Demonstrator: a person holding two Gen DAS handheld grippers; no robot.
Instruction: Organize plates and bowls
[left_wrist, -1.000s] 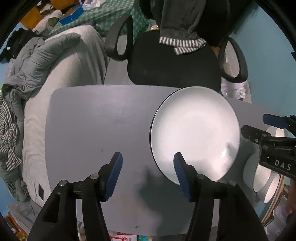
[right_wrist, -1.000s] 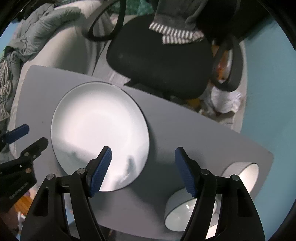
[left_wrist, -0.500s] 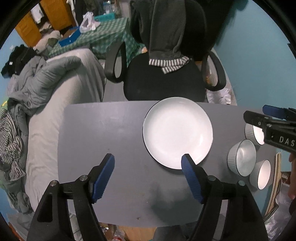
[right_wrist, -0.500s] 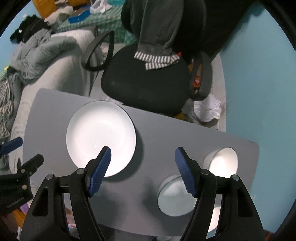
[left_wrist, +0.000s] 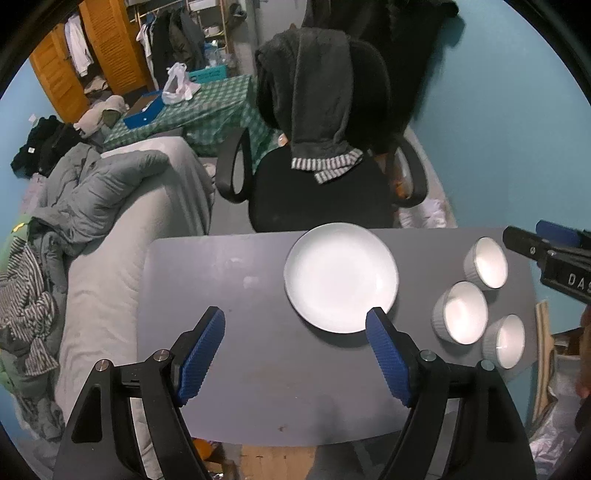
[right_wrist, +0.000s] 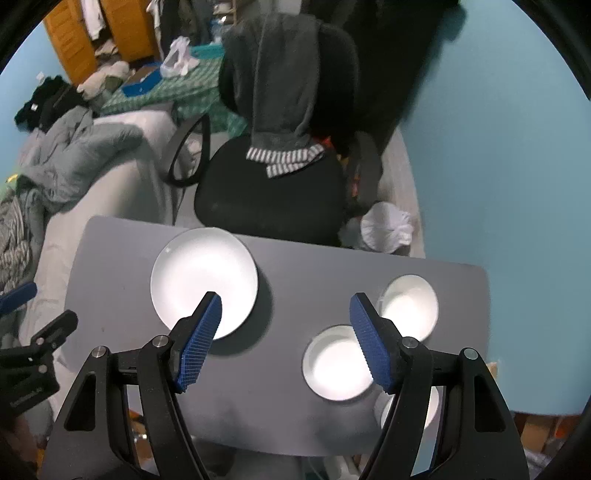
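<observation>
A white plate (left_wrist: 340, 277) (right_wrist: 204, 281) lies flat on the grey table (left_wrist: 229, 280) (right_wrist: 295, 273) near its far edge. Three white bowls stand at the table's right end: a far one (left_wrist: 487, 263) (right_wrist: 410, 306), a middle one (left_wrist: 461, 312) (right_wrist: 334, 363) and a near one (left_wrist: 505, 341) (right_wrist: 430, 406), the last partly hidden in the right wrist view. My left gripper (left_wrist: 295, 345) hangs high above the table, its jaws opening, nothing between them. My right gripper (right_wrist: 286, 332) is open and empty, high above the gap between plate and bowls.
A black office chair (left_wrist: 317, 192) with a grey garment draped on it stands behind the table. A bed with grey bedding (left_wrist: 107, 206) runs along the left. A white bag (right_wrist: 386, 230) lies on the floor by the blue wall (right_wrist: 498, 147).
Both grippers have risen well away from the table, so the plate looks much smaller and all three bowls show. The left jaws have spread wider. The plate has not moved.
</observation>
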